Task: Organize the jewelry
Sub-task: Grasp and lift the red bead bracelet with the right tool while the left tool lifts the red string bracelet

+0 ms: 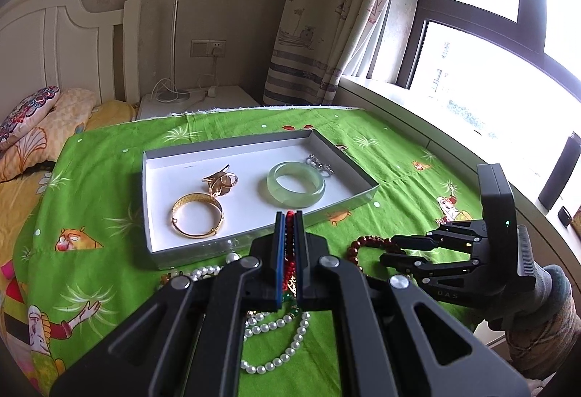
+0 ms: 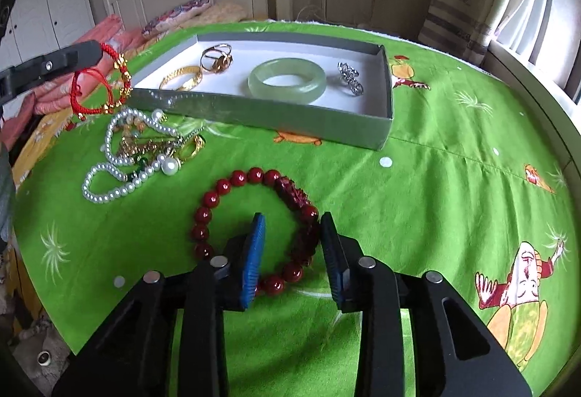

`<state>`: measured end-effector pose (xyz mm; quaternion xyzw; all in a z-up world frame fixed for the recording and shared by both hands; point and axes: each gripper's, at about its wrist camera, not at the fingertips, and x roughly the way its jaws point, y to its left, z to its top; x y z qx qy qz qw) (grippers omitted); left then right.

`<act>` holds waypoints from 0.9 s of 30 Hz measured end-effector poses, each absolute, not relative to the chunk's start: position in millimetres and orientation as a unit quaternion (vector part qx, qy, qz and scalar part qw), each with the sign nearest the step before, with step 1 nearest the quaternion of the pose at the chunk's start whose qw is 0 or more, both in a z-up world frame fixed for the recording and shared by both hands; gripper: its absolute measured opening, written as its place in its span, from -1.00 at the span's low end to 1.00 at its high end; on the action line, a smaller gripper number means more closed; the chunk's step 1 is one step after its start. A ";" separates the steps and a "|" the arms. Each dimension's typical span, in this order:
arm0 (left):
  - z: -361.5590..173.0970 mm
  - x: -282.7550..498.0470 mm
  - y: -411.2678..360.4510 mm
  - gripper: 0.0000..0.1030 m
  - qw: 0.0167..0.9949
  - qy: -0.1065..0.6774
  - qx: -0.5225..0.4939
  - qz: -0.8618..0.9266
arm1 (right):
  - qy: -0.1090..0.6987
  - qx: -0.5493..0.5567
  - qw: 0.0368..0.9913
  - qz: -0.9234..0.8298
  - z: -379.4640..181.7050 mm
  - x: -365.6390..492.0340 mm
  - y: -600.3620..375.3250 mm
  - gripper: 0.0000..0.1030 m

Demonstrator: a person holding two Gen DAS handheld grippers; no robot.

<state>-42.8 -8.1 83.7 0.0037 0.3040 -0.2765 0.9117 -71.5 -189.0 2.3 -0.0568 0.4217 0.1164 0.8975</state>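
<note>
A grey tray [image 1: 189,253] [image 2: 261,113] on the green cloth holds a gold bangle [image 1: 198,215] [image 2: 181,77], gold rings [image 1: 221,181] [image 2: 216,61], a jade bangle [image 1: 296,184] [image 2: 287,81] and a silver piece [image 1: 319,164] [image 2: 350,77]. My left gripper [image 1: 289,215] [image 2: 90,52] is shut on a red string bracelet [image 1: 289,251] [image 2: 109,81], held above the cloth near the tray's front edge. My right gripper [image 2: 292,219] [image 1: 390,250] is open, its fingers straddling one side of a dark red bead bracelet [image 2: 254,230] [image 1: 370,244] lying on the cloth.
A tangle of pearl necklaces and gold pieces [image 2: 145,150] [image 1: 276,335] lies on the cloth in front of the tray. A bed with pillows [image 1: 36,121] is to the left. A window sill [image 1: 454,128] and curtain [image 1: 326,15] are at the right.
</note>
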 end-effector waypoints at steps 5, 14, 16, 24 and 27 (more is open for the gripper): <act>80.2 -48.2 -5.1 -0.92 0.914 0.301 0.008 -0.273 | 0.376 -0.098 0.915 0.113 11.7 -85.7 -176.1 -0.77; 90.8 -57.3 4.8 -0.93 0.920 0.282 0.000 -0.273 | 0.284 -0.161 0.941 0.088 55.9 -108.9 -157.9 -0.77; 92.4 -58.9 4.9 -0.92 0.920 0.279 0.001 -0.275 | 0.273 -0.159 0.945 0.084 61.6 -110.3 -158.7 -0.77; 95.4 -52.0 1.3 -0.93 0.920 0.276 0.003 -0.279 | 0.256 -0.149 0.952 0.080 72.4 -108.5 -162.6 -0.77; 94.3 -42.8 -2.4 -0.93 0.918 0.281 0.001 -0.282 | 0.247 -0.158 0.953 0.078 75.9 -102.7 -157.6 -0.77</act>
